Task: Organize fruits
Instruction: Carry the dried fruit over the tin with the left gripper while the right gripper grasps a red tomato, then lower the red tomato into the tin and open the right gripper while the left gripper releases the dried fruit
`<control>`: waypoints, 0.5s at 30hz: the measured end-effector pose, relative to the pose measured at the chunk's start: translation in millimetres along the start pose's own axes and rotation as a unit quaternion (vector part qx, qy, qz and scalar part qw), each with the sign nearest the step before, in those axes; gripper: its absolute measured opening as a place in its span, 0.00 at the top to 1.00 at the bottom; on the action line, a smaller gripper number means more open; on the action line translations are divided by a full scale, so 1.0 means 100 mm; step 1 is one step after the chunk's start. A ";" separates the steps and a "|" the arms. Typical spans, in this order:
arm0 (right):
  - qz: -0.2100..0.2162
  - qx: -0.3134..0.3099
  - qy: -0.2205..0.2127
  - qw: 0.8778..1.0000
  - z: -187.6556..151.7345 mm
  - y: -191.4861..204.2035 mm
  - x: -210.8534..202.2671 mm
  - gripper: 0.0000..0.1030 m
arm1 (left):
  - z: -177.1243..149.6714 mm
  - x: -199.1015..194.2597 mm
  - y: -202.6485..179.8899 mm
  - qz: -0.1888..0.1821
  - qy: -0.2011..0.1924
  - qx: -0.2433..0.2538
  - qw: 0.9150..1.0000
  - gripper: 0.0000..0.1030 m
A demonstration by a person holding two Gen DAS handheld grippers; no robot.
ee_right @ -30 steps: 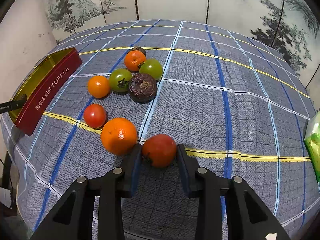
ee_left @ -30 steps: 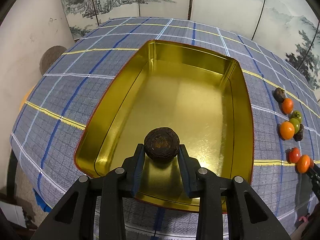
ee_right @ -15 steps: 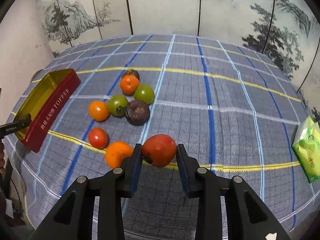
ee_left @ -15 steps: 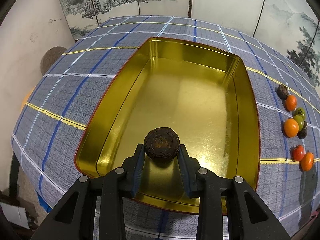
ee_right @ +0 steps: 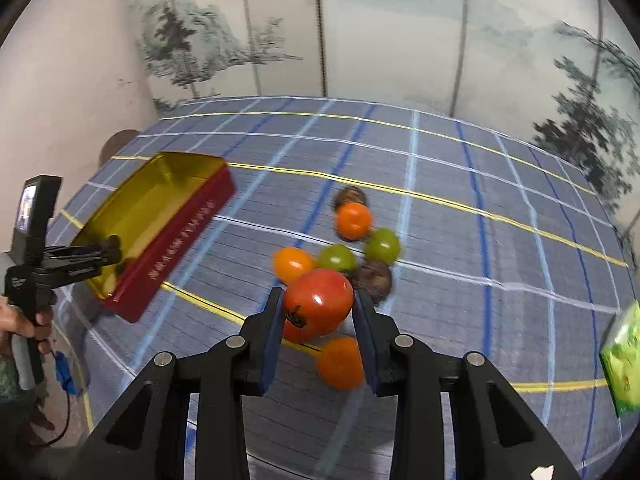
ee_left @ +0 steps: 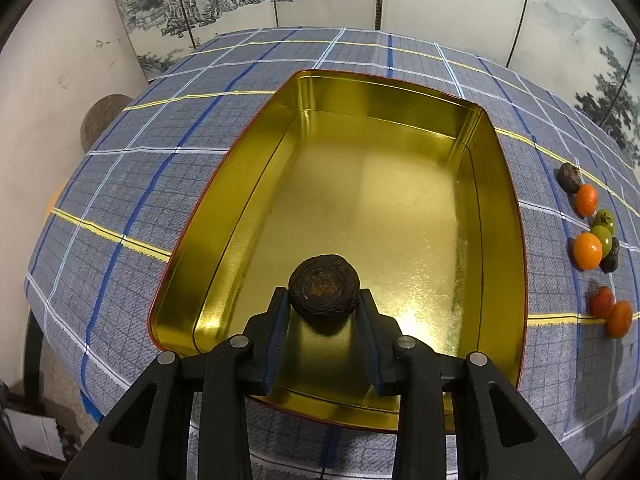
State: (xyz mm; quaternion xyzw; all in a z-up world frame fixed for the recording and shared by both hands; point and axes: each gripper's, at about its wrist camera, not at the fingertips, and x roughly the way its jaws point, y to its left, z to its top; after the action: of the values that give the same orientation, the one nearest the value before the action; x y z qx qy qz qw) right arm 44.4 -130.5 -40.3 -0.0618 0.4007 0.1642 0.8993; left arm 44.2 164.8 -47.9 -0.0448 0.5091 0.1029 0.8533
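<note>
A table covered in a blue-grey plaid cloth stands before a painted folding screen. Near the table's left edge sits a rectangular tin, gold inside and red outside, with pale lettering along its red side wall.

The left gripper hangs over the near end of the tin, its two black fingers clamped on a dark, wrinkled round fruit. The fruit is held above the tin's gold floor; whether it touches the floor cannot be told. The rest of the tin's floor shows only bare gold metal.

The right gripper is closed on a red tomato, held clear above the cloth, with its dark stem end turned toward the lower left. The view from this gripper is smeared by motion.

The loose fruits lie in a cluster toward the middle of the table, well apart from the tin. Farthest back is a dark brown fruit, touching an orange fruit just in front of it. Nearer are two green tomatoes side by side, another orange fruit to their left, and a dark purple fruit beside them. Nearest the table's front edge lie an orange and a small red tomato, partly hidden behind the held tomato.

A green packet lies at the table's right edge. At the left, a person's hand grips the left gripper's handle.
</note>
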 end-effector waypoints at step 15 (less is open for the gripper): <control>0.055 -0.050 0.009 0.997 0.23 0.63 0.27 0.70 | 0.01 -0.03 0.07 -0.019 -0.004 -0.003 1.000 0.52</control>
State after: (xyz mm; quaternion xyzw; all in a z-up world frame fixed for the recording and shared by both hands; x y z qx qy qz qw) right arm 55.2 -59.2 -43.4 -0.0863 0.4026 0.2332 0.8810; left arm 41.9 170.9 -44.5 -0.0569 0.5046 0.0885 0.8569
